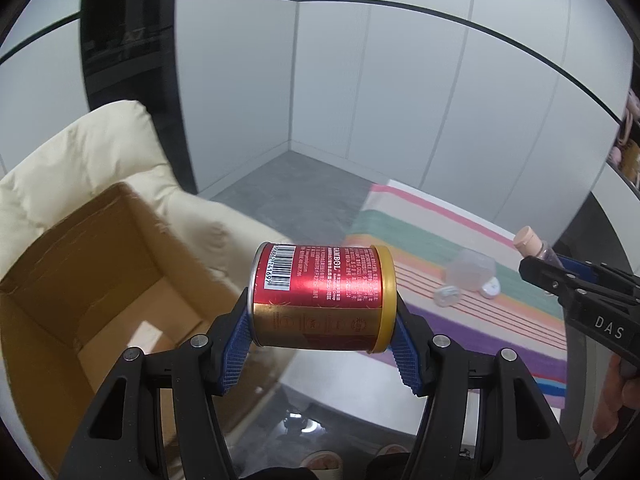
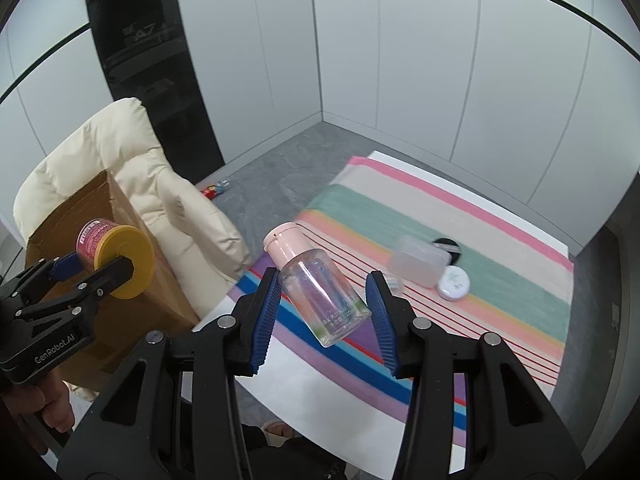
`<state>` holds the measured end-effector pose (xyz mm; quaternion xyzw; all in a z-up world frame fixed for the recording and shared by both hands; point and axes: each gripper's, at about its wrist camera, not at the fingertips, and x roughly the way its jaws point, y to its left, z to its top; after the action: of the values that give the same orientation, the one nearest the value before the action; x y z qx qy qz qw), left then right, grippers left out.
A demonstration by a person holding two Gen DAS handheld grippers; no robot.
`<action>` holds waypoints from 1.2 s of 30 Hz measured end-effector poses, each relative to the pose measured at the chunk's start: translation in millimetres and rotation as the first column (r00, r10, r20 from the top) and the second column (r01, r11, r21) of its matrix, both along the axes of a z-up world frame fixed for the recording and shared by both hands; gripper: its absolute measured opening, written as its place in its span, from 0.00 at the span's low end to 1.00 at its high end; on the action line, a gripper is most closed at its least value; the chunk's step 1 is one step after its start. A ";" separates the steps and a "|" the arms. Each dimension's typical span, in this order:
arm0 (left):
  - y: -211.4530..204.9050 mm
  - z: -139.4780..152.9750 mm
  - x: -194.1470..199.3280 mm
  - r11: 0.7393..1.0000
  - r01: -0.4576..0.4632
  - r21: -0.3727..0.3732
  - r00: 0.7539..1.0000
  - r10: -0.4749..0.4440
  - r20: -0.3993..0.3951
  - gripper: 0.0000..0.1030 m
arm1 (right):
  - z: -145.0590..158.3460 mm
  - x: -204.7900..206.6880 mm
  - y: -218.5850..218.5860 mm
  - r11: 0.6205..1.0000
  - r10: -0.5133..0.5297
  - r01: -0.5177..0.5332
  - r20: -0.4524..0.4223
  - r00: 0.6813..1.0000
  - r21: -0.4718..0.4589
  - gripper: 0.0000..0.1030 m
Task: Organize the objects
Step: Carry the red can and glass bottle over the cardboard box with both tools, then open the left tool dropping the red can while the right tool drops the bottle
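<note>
My left gripper (image 1: 322,320) is shut on a red and gold can (image 1: 320,296) with a yellow lid, held sideways in the air beside the open cardboard box (image 1: 60,280). The can also shows in the right wrist view (image 2: 112,256). My right gripper (image 2: 324,304) is shut on a clear bottle (image 2: 320,292) with a pink cap, held tilted above the striped cloth (image 2: 500,300). That bottle shows at the right of the left wrist view (image 1: 534,246). A clear plastic container (image 2: 420,260), a white round case (image 2: 454,282) and a black round object (image 2: 446,246) lie on the cloth.
The box sits on a cream armchair (image 2: 132,168) left of the white table (image 2: 320,392). A small bottle (image 2: 218,189) lies on the grey floor by the chair. White wall panels and a dark column (image 2: 148,60) stand behind.
</note>
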<state>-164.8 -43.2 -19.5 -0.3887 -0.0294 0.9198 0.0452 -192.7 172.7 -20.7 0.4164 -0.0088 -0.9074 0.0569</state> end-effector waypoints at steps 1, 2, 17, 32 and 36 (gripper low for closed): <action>-6.4 0.5 0.9 1.000 -0.012 -0.001 1.000 0.012 -0.004 0.61 | 0.1 -1.1 -6.1 1.000 0.011 -0.011 0.000 1.000 0.001 0.45; -10.7 0.4 1.6 1.000 -0.020 -0.006 1.000 0.020 -0.008 0.61 | 0.5 -1.3 -10.2 1.000 0.019 -0.019 -0.001 1.000 0.001 0.45; -63.5 -4.3 13.2 0.990 -0.126 -0.061 0.992 0.126 -0.012 0.66 | 1.6 -11.0 -80.4 0.989 0.150 -0.150 -0.009 0.989 0.000 0.45; -101.9 -0.1 39.5 0.972 -0.205 -0.110 0.978 0.201 -0.048 1.00 | 2.6 -17.8 -149.2 0.965 0.262 -0.262 -0.007 0.965 -0.004 0.45; -118.3 1.1 46.2 0.966 -0.236 -0.110 0.972 0.232 -0.049 1.00 | 2.1 -17.0 -169.2 0.954 0.300 -0.300 -0.005 0.954 -0.005 0.45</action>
<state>-118.6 -161.5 -18.3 -0.3679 -0.0212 0.9257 -0.0855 -209.7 3.6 -18.6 0.4106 0.0519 -0.8891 0.1953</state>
